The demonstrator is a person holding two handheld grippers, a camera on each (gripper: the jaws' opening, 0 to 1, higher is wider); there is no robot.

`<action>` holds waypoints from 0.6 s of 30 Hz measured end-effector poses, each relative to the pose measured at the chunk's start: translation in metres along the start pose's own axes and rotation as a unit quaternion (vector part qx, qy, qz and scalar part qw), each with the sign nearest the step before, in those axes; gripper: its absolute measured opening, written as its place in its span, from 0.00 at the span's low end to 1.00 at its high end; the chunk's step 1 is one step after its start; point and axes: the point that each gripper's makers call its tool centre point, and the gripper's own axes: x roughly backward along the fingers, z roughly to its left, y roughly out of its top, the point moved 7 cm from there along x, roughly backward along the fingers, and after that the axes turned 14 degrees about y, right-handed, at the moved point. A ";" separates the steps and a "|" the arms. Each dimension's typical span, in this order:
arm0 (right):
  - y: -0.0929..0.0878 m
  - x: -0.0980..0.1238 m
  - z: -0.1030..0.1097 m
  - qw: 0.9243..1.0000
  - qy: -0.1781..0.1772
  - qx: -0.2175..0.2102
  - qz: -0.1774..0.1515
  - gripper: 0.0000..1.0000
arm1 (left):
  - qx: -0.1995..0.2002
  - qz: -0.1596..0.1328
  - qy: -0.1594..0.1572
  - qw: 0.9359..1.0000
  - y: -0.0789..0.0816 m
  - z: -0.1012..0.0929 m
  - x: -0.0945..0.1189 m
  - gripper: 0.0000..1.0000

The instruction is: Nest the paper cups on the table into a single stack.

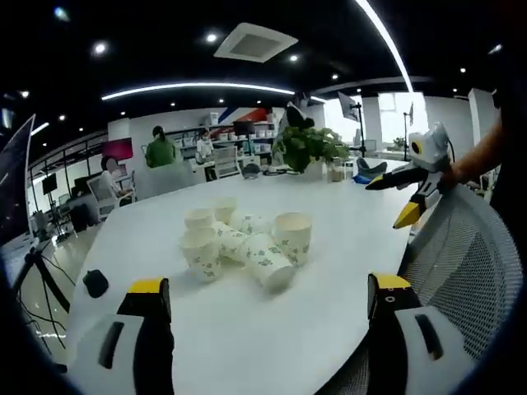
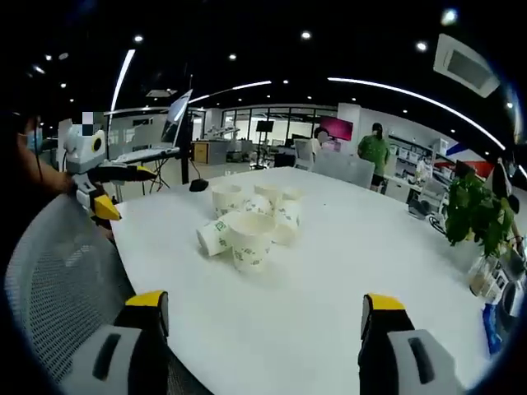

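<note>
Cups bunched mid-table, both grippers held back

The paper cups (image 1: 239,243) sit clustered on the white table (image 1: 329,313), some upright, some tipped over. The left gripper (image 1: 268,300) and right gripper (image 2: 262,306) hover apart from them, jaws spread wide, likely lining up a first pick.

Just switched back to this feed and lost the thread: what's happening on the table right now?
A person holds a gripper in each hand over a white table. Both the left gripper and the right gripper are open and hold nothing. The paper cups sit in a loose cluster mid-table, some upright, some tipped on their sides. No stack is visible yet. A potted plant stands at the table's far end, with a mesh chair beside the table.
</note>
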 end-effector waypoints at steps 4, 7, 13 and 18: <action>-0.001 0.000 -0.001 1.000 -0.001 0.001 0.002 0.99 | 0.000 -0.001 0.001 1.000 0.000 0.001 0.000 0.99; -0.001 0.000 0.000 1.000 -0.001 0.002 0.003 0.98 | 0.000 -0.002 0.000 1.000 0.000 0.001 0.000 0.99; 0.000 0.000 0.000 1.000 -0.001 0.003 0.005 0.98 | -0.002 -0.003 -0.002 1.000 0.001 -0.001 0.001 0.99; 0.000 0.000 0.000 1.000 -0.004 0.005 0.006 0.98 | -0.002 -0.005 -0.001 1.000 0.002 -0.001 0.001 0.99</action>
